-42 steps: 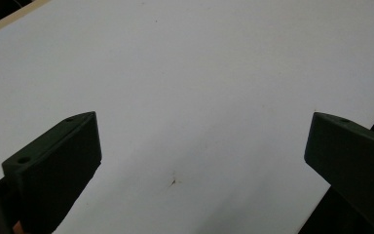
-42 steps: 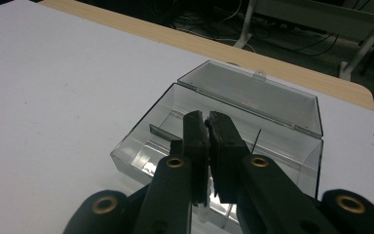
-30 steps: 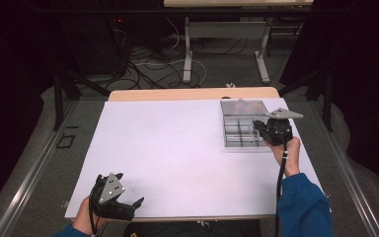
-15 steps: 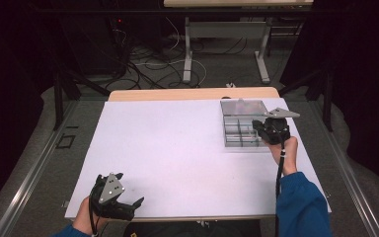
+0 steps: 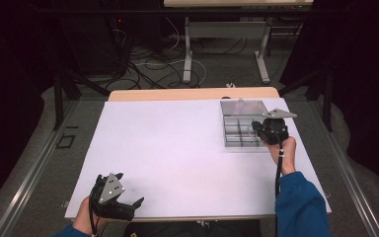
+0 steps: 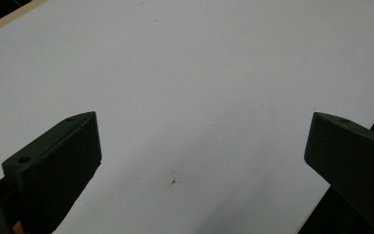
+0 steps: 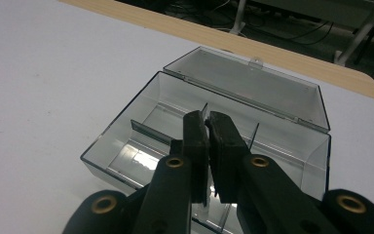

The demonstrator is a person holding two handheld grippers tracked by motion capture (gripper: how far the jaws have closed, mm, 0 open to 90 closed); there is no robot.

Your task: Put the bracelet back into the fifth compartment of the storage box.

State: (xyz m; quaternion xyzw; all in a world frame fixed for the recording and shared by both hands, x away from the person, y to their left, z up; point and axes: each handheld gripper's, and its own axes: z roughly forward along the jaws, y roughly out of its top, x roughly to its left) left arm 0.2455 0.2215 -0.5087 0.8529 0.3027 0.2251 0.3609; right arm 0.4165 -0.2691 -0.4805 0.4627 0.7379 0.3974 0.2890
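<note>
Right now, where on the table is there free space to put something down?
The white mat is bare between the left gripper at the near edge and the box at the far right. It is crowded only at the box, where the right gripper sits over its compartments.

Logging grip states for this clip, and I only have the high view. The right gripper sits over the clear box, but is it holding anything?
Observer: In the right gripper view, the right gripper has its jaws nearly together on what looks like a thin clear divider standing inside the box.
Operator: Is anything in the compartments?
Observer: The ones that show look empty. The lid is swung open behind them.
Operator: And the left one, near the table edge?
Observer: The left gripper has its jaws wide apart over bare white table, with nothing between them.
</note>
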